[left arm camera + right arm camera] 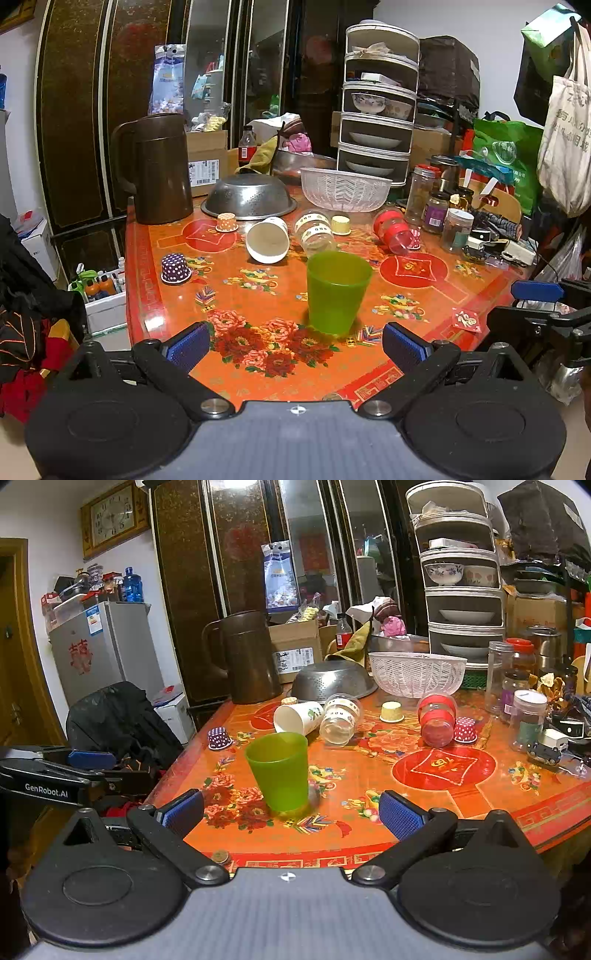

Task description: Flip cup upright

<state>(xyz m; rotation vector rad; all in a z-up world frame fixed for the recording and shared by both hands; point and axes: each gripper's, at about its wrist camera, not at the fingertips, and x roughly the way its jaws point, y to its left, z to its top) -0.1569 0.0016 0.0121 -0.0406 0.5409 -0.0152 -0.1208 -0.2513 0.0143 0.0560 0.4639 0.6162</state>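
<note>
A green plastic cup (338, 291) stands upright on the orange flowered table (258, 295), mouth up; it also shows in the right wrist view (280, 771). Behind it a white paper cup (267, 240) (297, 718), a clear labelled cup (316, 232) (340, 718) and a red cup (393, 230) (437, 720) lie on their sides. My left gripper (295, 347) is open and empty, just short of the green cup. My right gripper (291, 814) is open and empty, near the green cup's base. Each gripper shows at the edge of the other's view.
A brown jug (159, 170), an upturned steel colander (249, 197) and a white plastic basket (345, 188) stand at the back. Small paper baking cups (175, 267) dot the table. Jars (436, 206) crowd the right side. A tiered dish rack (380, 103) stands behind.
</note>
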